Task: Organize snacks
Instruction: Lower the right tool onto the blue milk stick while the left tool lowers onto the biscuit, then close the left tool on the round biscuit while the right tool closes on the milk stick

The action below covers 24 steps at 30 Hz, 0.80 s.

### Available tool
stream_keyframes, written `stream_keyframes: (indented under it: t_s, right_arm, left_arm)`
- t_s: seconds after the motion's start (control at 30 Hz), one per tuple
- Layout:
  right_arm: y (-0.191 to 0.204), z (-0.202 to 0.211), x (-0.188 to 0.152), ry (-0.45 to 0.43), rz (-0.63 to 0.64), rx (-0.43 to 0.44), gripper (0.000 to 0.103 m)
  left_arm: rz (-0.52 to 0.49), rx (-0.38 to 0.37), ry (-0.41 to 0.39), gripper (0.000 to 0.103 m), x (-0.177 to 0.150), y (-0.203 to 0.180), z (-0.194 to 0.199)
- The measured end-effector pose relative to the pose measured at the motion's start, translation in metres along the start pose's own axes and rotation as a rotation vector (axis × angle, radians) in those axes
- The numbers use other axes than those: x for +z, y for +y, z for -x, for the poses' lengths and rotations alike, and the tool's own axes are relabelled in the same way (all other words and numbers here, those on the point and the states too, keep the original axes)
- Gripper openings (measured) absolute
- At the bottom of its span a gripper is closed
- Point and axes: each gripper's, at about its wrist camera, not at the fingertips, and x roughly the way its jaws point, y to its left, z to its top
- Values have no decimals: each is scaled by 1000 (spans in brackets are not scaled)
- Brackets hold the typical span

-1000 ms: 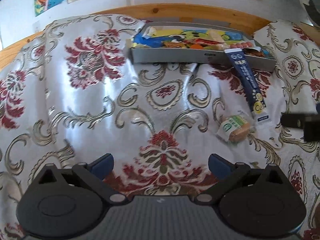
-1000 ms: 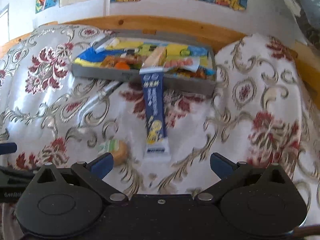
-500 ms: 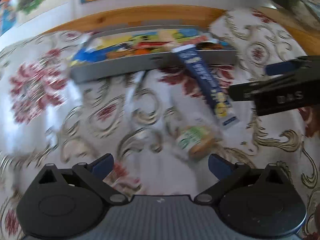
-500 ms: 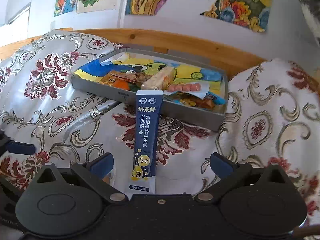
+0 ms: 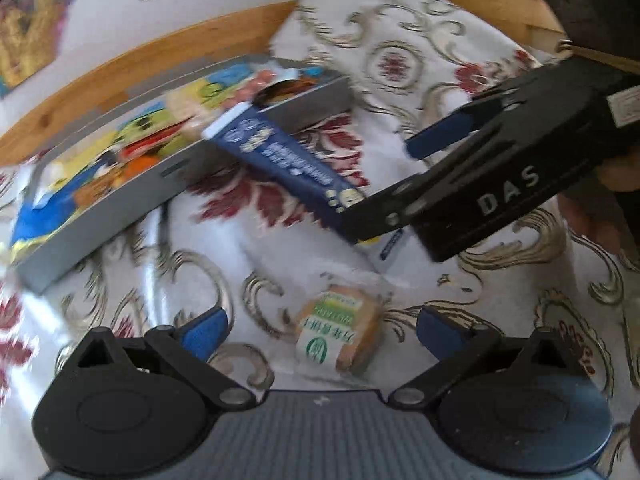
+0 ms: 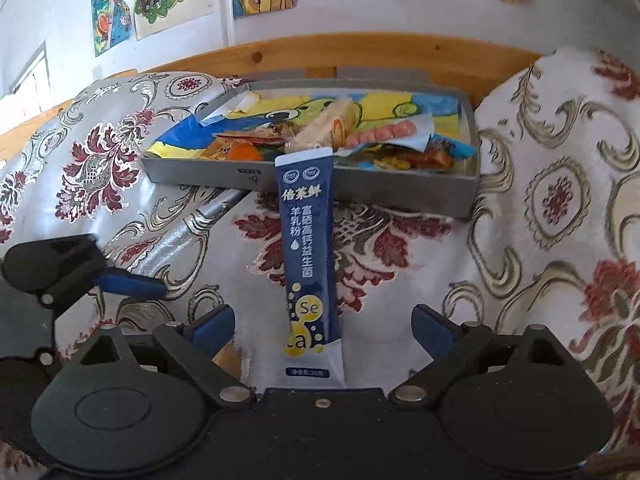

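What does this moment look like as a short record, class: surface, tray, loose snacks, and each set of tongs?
surface: floral red-and-silver cloth
tray: grey rectangular tray, holding mixed snack packets
loose snacks: long navy-blue sachet leaning on the tray's front wall; small green-labelled wrapped cake on the cloth
left tongs: open, cake between the fingers
right tongs: open, around the sachet's lower end

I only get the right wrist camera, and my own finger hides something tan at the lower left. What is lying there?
Observer: A small wrapped cake with a green label, flat on the tablecloth.
Operator: Has the left gripper grabbed it?
Observer: No. The left gripper is open, with the cake lying between its fingers, nearer the right one.
Operator: Anything close beside it?
Observer: The white end of the blue sachet lies just beyond it.
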Motion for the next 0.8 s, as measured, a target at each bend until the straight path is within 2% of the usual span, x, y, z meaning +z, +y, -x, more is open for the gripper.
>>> stream_keyframes:
  t_s: [0.1, 0.33, 0.5, 0.8]
  right_arm:
    - [1, -4, -1, 10, -1, 17, 91]
    - [1, -9, -1, 15, -15, 36, 85]
    - [3, -14, -1, 23, -14, 38, 73]
    - [14, -17, -4, 21, 74, 6, 58]
  left_arm:
    - [-22, -80, 14, 102, 6, 3, -5]
    - [-91, -183, 60, 93, 10, 10, -10]
    - [-89, -225, 94, 83, 12, 18, -13]
    - [-7, -269, 117, 65, 17, 33, -19]
